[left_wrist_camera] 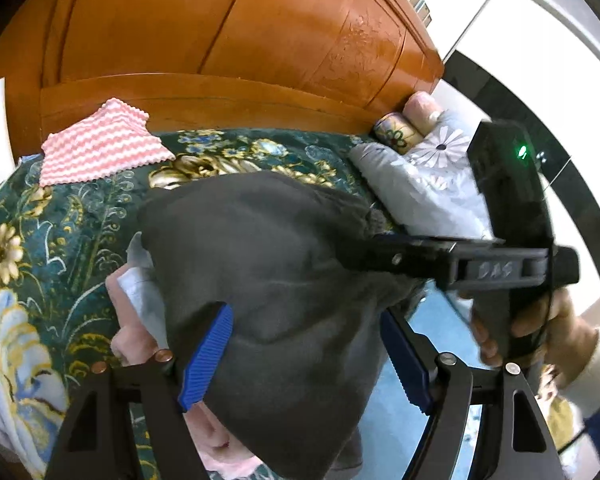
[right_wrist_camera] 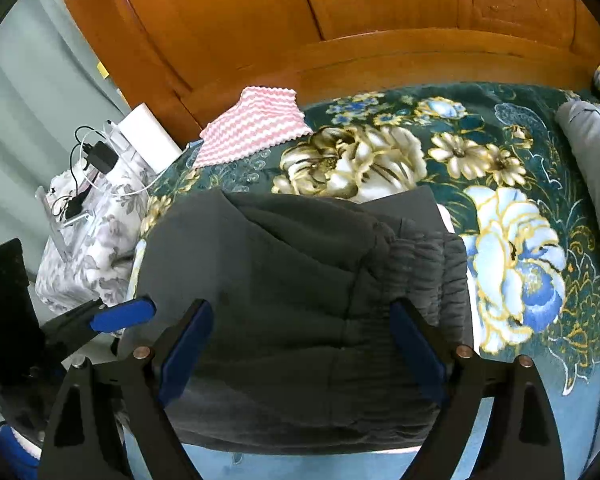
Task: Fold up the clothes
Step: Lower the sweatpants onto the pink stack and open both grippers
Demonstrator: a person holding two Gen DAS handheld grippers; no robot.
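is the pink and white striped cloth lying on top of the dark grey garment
No, the pink and white zigzag cloth lies apart by the wooden headboard, with floral bedspread between it and the dark grey garment.

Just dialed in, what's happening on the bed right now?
A person with a tool in each hand is folding dark grey pants on the floral bedspread. The left tool and right tool both stand open over the already doubled-over pants, gripping nothing. A pink striped cloth lies near the headboard.

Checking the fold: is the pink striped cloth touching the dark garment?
Apart. Right wrist view shows floral blanket between pink striped cloth and dark garment.
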